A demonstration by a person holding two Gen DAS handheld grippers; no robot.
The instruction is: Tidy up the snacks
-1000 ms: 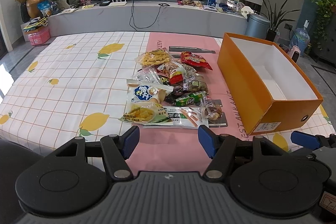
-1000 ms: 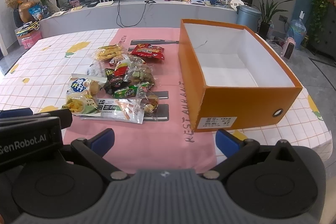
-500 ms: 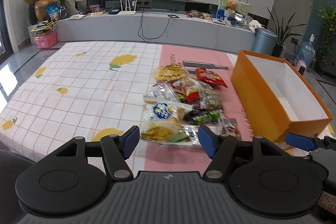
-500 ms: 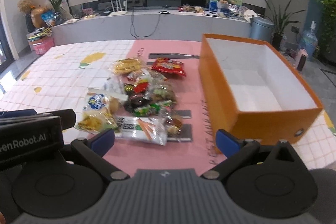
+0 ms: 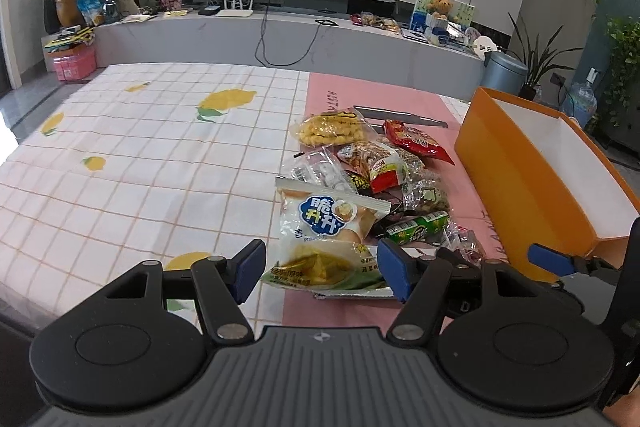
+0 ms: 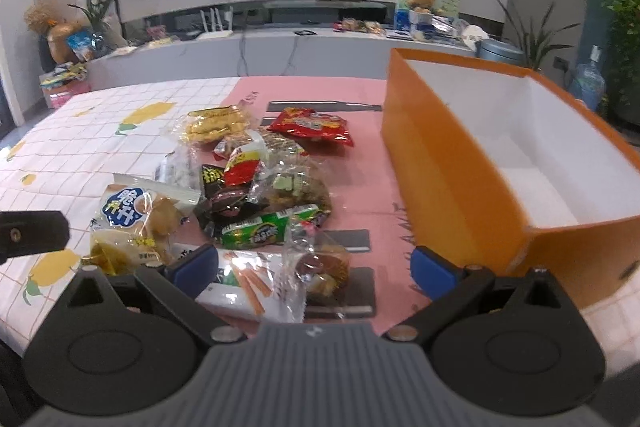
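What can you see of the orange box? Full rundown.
The orange box is a lidless rectangular carton, seemingly cardboard: orange outside, plain white inside, nothing visible in it. It stands upright on the tablecloth, its left part on the pink strip, to the right of the snack pile and apart from it. A white label and a small round hole mark its near end.

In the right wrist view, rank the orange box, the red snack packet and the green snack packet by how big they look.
1. orange box, by far the largest.
2 and 3. red snack packet and green snack packet look alike; the green lies nearer, so unranked.
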